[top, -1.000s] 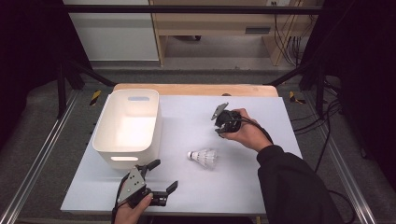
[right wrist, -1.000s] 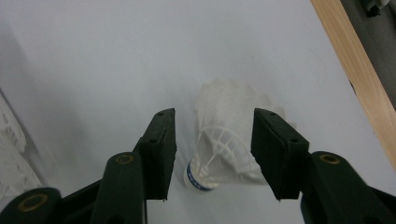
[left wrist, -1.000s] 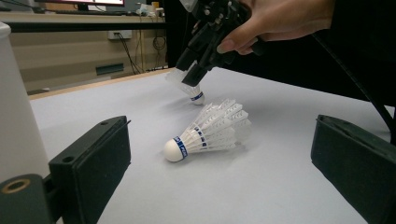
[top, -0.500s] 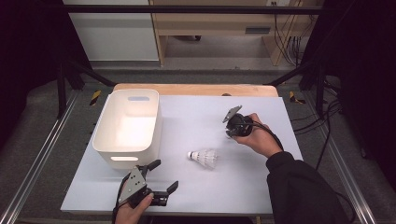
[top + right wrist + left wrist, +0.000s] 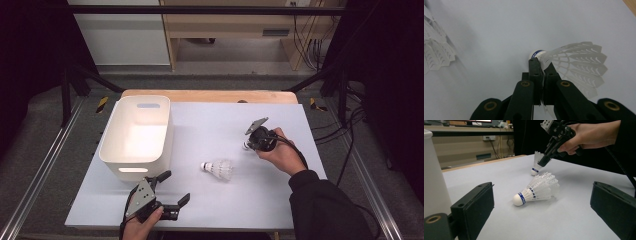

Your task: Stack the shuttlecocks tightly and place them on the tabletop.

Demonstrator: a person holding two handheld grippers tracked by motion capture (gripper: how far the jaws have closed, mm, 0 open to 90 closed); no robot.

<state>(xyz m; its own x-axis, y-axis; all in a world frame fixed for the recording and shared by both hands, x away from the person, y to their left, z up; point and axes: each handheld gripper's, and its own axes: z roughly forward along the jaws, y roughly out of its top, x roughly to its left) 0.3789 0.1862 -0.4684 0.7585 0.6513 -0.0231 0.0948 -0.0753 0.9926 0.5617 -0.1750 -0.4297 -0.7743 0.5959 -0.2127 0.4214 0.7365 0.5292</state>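
My right gripper (image 5: 248,144) is shut on the feather skirt of a white shuttlecock (image 5: 574,65); its jaws have just been closing with the feathers between them. In the left gripper view this gripper (image 5: 543,161) points down at the held shuttlecock (image 5: 534,169), whose cork touches or nearly touches the table. A second shuttlecock (image 5: 218,169) lies on its side mid-table, cork toward the bin (image 5: 536,188). My left gripper (image 5: 174,187) rests open near the front edge, aimed at that lying shuttlecock with nothing between its fingers.
A white plastic bin (image 5: 112,131) stands at the table's left, beside my left gripper. The pale table sheet (image 5: 210,125) ends at a wooden strip at the back. Cables hang past the right edge.
My right hand has shifted to the right and slightly nearer and lower over the table. The left gripper and the lying shuttlecock have stayed put.
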